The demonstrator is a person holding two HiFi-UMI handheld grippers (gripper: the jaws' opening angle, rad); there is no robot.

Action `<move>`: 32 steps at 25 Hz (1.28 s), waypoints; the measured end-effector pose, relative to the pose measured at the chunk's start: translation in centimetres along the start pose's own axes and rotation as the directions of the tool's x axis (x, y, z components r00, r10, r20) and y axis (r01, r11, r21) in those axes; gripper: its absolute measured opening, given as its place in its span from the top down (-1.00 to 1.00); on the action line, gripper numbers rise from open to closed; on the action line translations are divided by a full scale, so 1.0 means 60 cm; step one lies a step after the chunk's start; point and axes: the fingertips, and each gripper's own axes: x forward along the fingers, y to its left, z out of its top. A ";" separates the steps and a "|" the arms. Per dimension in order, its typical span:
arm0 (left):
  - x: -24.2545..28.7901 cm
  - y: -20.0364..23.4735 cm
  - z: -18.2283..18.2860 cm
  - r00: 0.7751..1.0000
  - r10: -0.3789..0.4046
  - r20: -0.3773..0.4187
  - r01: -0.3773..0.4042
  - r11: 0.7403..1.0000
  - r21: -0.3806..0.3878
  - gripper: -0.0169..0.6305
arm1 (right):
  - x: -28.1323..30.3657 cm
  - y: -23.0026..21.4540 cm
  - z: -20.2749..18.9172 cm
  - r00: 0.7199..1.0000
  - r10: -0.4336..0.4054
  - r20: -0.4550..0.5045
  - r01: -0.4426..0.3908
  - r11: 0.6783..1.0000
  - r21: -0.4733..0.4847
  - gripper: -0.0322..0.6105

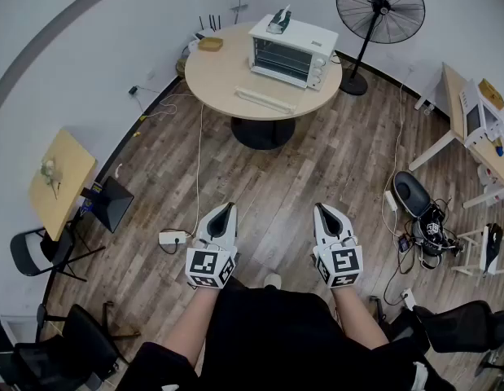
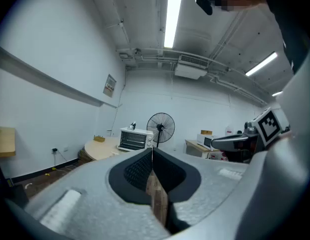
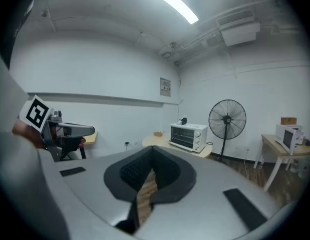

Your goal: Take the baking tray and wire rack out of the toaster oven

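L gripper (image 1: 225, 210) & R gripper (image 1: 322, 210): jaws together, empty, held side by side low in front of the person. Prob. just a carry pose, nothing in reach. Oven (image 1: 288, 51) sits on table (image 1: 223, 76), well ahead; tray + rack can't be seen, likely inside.

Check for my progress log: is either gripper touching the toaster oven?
No: the left gripper and right gripper hang over the wooden floor, well short of the toaster oven on the round table.
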 end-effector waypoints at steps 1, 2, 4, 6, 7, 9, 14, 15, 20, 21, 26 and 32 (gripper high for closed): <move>0.001 -0.004 -0.001 1.000 -0.001 -0.001 0.001 1.000 -0.001 0.89 | -0.005 -0.005 -0.001 1.000 -0.009 0.001 0.009 1.000 0.008 0.90; 0.001 -0.008 -0.001 1.000 -0.001 -0.003 0.001 1.000 -0.002 0.89 | -0.009 -0.011 -0.002 1.000 -0.018 0.002 0.018 1.000 0.014 0.90; 0.003 -0.016 -0.002 1.000 -0.001 -0.006 0.001 1.000 -0.003 0.89 | -0.018 -0.023 -0.004 0.999 -0.035 0.003 0.035 0.999 0.024 0.90; 0.004 -0.022 -0.002 1.000 0.000 -0.011 0.000 1.000 -0.003 0.89 | -0.025 -0.033 -0.005 0.999 -0.045 0.008 0.044 0.998 0.038 0.90; 0.005 -0.023 -0.002 1.000 0.000 -0.014 0.000 1.000 -0.001 0.89 | -0.026 -0.036 -0.007 0.999 -0.045 0.008 0.045 0.998 0.048 0.90; 0.008 -0.024 -0.003 1.000 -0.001 -0.019 0.001 1.000 0.008 0.89 | -0.026 -0.040 -0.013 0.999 -0.043 0.004 0.043 0.997 0.064 0.90; 0.033 -0.007 -0.010 1.000 -0.004 -0.027 0.004 1.000 0.004 0.89 | -0.007 -0.051 -0.031 0.999 -0.044 -0.012 0.045 0.996 0.080 0.90; 0.043 -0.001 -0.011 1.000 -0.006 -0.028 0.006 1.000 0.002 0.89 | 0.001 -0.054 -0.032 0.999 -0.044 -0.016 0.045 0.996 0.083 0.90; 0.110 0.024 -0.023 0.998 -0.038 -0.046 0.037 0.999 -0.012 0.89 | 0.046 -0.064 -0.027 1.000 -0.026 -0.010 0.026 0.997 0.079 0.90; 0.128 0.029 -0.026 0.998 -0.046 -0.051 0.045 0.999 -0.015 0.89 | 0.058 -0.070 -0.026 1.000 -0.022 -0.007 0.023 0.996 0.083 0.90; 0.227 0.070 -0.028 0.995 -0.081 -0.059 0.079 0.996 -0.029 0.89 | 0.132 -0.107 -0.027 0.998 -0.049 -0.036 0.052 0.996 0.075 0.90; 0.353 0.146 -0.039 0.985 -0.114 -0.131 0.106 0.992 -0.063 0.89 | 0.272 -0.134 -0.032 0.992 -0.016 -0.128 0.028 0.995 0.094 0.90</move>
